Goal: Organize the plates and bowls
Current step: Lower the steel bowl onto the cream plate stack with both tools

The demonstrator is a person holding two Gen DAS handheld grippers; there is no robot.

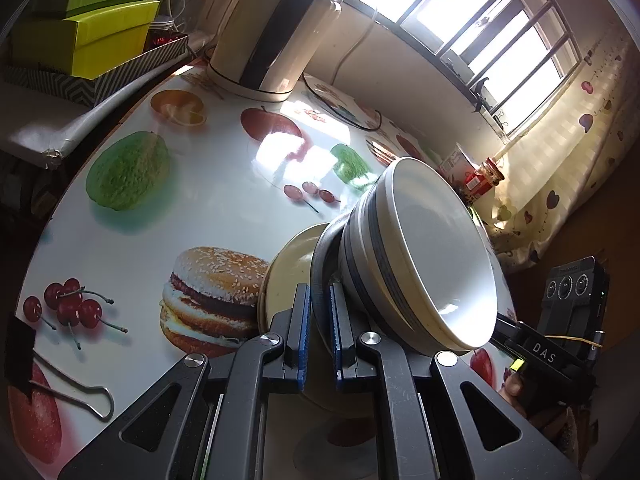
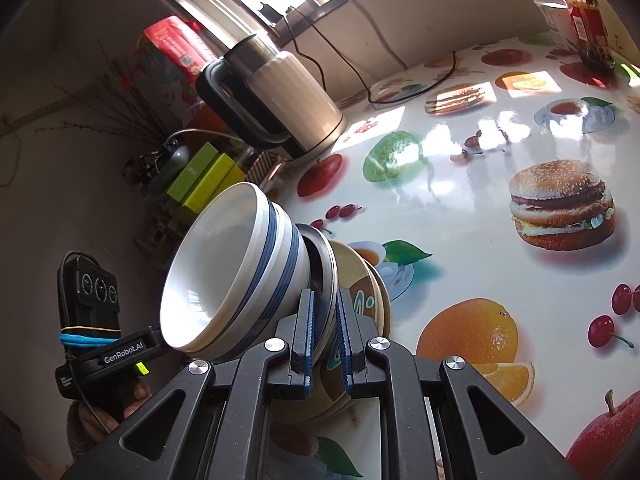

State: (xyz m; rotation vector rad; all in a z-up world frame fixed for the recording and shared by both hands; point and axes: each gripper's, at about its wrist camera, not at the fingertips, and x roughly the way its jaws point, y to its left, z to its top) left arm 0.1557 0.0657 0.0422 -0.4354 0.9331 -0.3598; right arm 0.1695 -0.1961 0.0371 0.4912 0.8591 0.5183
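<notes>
Stack of dishes held tilted above the fruit-print worktop (image 1: 208,216): two blue-striped bowls (image 1: 416,256), a dark metal plate (image 1: 322,264), a yellowish plate (image 1: 286,272). Left hand-held gripper (image 1: 319,320) clamped on the metal plate's rim; right hand-held gripper (image 2: 325,328) likewise (opposite edge). Kettle (image 2: 280,96) stands behind.

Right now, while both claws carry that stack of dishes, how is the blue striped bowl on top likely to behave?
The blue striped bowl looks glazed, so probably slippery and breakable. It sits loose on the tilted stack, gripped by neither the left claw nor the right claw, which pinch the dark plate, so it may slide off.
</notes>
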